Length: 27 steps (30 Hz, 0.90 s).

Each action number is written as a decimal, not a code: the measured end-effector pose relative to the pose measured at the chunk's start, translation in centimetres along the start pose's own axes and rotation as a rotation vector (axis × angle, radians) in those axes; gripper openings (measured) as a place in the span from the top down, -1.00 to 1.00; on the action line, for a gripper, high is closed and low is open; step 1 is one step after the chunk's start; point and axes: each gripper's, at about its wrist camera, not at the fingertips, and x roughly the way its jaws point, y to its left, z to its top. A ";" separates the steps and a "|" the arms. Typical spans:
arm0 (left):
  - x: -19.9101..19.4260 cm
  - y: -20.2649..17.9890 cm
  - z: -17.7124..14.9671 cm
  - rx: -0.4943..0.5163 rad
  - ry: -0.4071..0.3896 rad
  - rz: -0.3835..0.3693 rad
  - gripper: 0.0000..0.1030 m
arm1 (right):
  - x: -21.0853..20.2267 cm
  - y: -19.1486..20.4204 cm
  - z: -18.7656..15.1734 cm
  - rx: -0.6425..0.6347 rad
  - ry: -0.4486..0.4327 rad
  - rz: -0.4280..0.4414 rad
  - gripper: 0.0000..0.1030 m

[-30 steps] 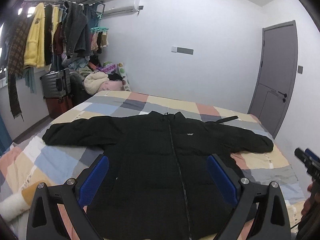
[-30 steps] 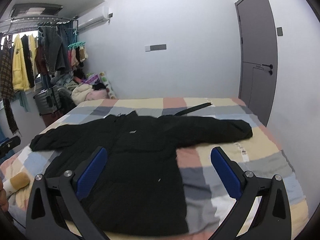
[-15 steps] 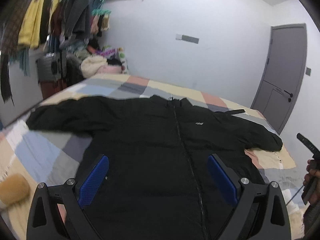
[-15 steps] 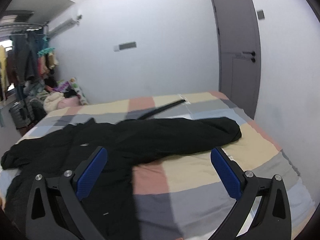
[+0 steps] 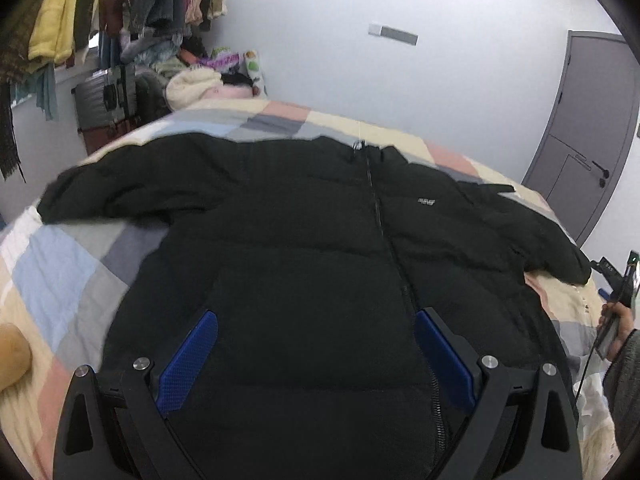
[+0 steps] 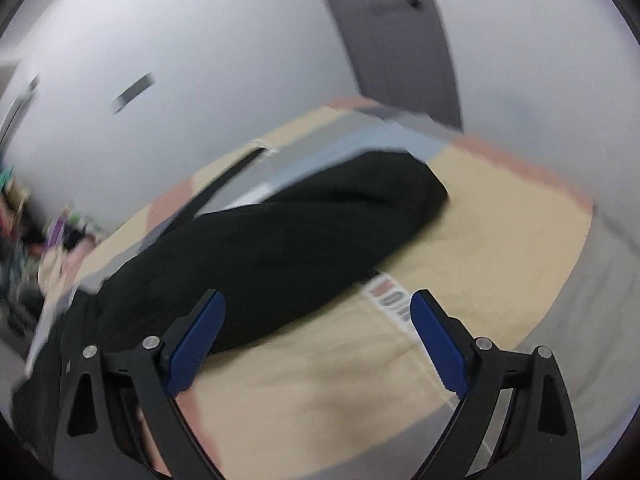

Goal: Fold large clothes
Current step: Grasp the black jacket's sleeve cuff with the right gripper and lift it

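A large black puffer jacket [image 5: 312, 232] lies spread flat, front up and zipped, on a checked bedspread [image 5: 56, 272]. Both sleeves stretch out sideways. My left gripper [image 5: 316, 332] is open and empty, hovering over the jacket's lower front. My right gripper [image 6: 318, 320] is open and empty, close above the bed beside the jacket's right sleeve [image 6: 288, 236]; the sleeve's cuff end [image 6: 424, 192] lies further off. The right gripper also shows in the left wrist view [image 5: 618, 292], held in a hand at the bed's right edge.
Clothes hang on a rack [image 5: 100, 4] at the left over a suitcase [image 5: 106, 100] and a pile of laundry [image 5: 196, 84]. A grey door [image 5: 592, 132] stands to the right. A tan soft object [image 5: 12, 356] lies on the bed's left. A black strap [image 6: 224, 184] lies behind the sleeve.
Both grippers have moved forward and down toward the bed. The right one swung right, onto the jacket's right sleeve. The left one closed in on the jacket's front. The jaws stayed open.
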 end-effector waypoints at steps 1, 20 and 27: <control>0.3 0.0 -0.1 -0.009 0.013 -0.003 -0.93 | 1.0 -0.8 0.0 0.038 0.009 0.002 -0.81; 6.5 0.9 -1.0 -0.072 0.078 0.126 -0.93 | 9.8 -3.3 4.2 0.129 -0.089 0.077 0.78; 4.0 0.0 -1.1 0.026 0.036 0.120 -0.93 | 4.9 -2.1 6.7 0.066 -0.123 0.061 0.92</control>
